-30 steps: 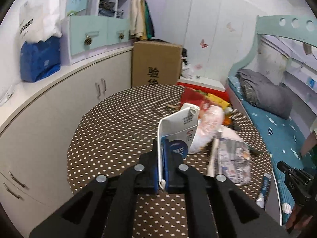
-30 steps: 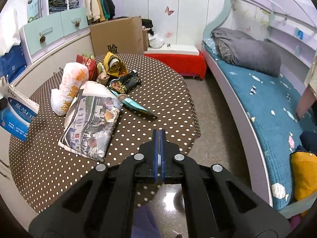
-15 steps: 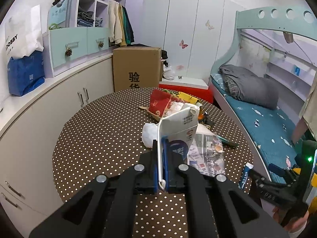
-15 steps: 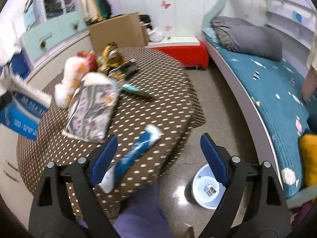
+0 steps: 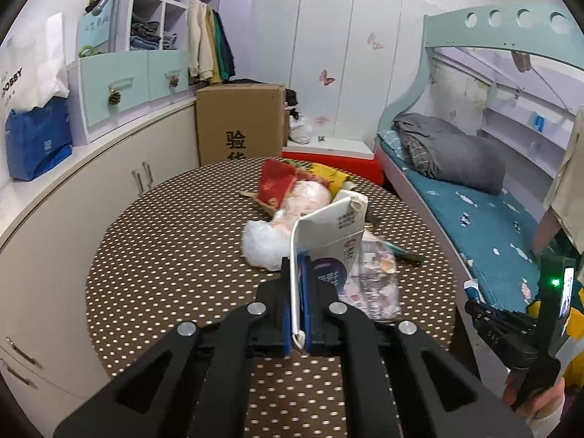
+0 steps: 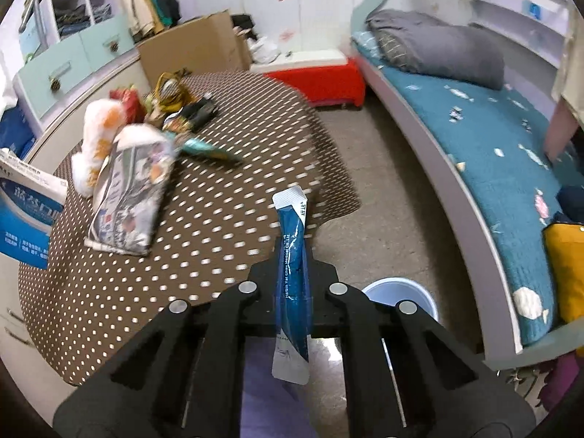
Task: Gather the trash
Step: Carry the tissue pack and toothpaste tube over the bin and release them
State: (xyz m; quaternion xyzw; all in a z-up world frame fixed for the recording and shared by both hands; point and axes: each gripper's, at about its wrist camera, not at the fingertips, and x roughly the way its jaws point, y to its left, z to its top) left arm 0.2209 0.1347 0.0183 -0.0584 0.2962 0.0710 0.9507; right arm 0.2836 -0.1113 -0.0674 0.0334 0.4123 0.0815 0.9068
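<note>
Two pieces of trash in grip: one flat blue foil sachet with white crimped ends (image 6: 294, 273), pinched upright between the right tongs (image 6: 293, 292) above the edge of the round brown surface dotted with white (image 6: 204, 219); one white-and-blue cardboard carton, thin-walled and flattened (image 5: 328, 241), clamped by one wall in the left tongs (image 5: 296, 314) above the same surface. Both tongs narrow, pressed on what they hold. Still lying on the surface, one glossy folded newspaper, crumpled at its top (image 6: 127, 197), one soft white-and-orange plastic bag, puffy and wrinkled (image 6: 96, 138), one red wrapper (image 5: 277, 186), one yellow wrapper (image 6: 169, 89), one dark glossy packet (image 6: 193, 113) and one slim teal tube (image 6: 208, 149), all heaped close together. Below on the speckled floor, one round pale-blue plastic bin (image 6: 401, 292), partly hidden behind the right tongs. Further off, one brown cardboard box (image 5: 239, 120), one bed with a teal patterned sheet (image 6: 492, 168) and one grey rolled quilt (image 6: 438, 47).
</note>
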